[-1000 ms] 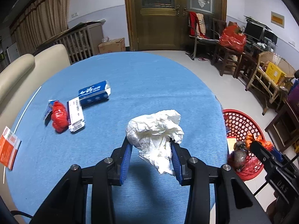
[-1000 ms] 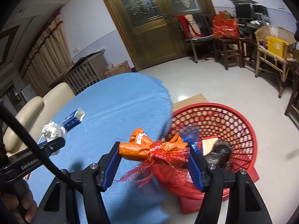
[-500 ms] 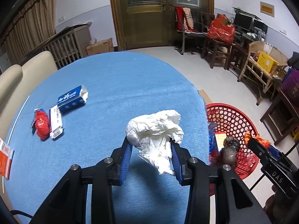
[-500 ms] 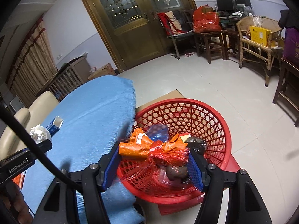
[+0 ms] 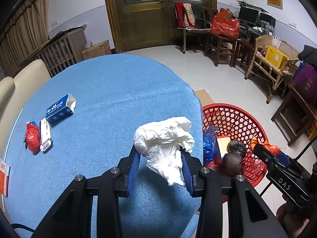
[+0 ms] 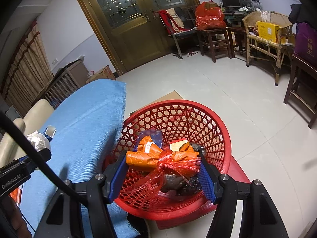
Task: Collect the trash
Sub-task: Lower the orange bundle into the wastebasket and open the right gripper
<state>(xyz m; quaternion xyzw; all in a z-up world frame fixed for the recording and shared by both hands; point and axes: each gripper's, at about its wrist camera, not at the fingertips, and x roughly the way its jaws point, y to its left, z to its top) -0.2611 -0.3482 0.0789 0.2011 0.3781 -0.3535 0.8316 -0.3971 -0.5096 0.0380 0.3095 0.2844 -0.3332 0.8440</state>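
My left gripper (image 5: 161, 158) is shut on a crumpled white tissue (image 5: 164, 138) and holds it above the right edge of the blue table (image 5: 111, 91). My right gripper (image 6: 162, 164) is shut on an orange wrapper with red netting (image 6: 160, 156) and holds it over the red mesh basket (image 6: 208, 123), which stands on the floor beside the table. The basket (image 5: 237, 117) holds a blue bag, a small box and dark lumps. On the table's left lie a blue carton (image 5: 59, 109), a white barcode box (image 5: 46, 134) and a red packet (image 5: 32, 136).
An orange packet (image 5: 3, 176) lies at the table's left edge. A cream sofa (image 5: 21, 79) stands behind the table. Cardboard (image 5: 204, 97) lies under the basket. Chairs, a wicker chair (image 6: 265, 37) and a wooden door (image 6: 126, 23) stand beyond the open tiled floor.
Both grippers have moved right. The right gripper with the orange wrapper went from the table's edge to over the basket. The left gripper with the tissue came nearer the table's right edge.
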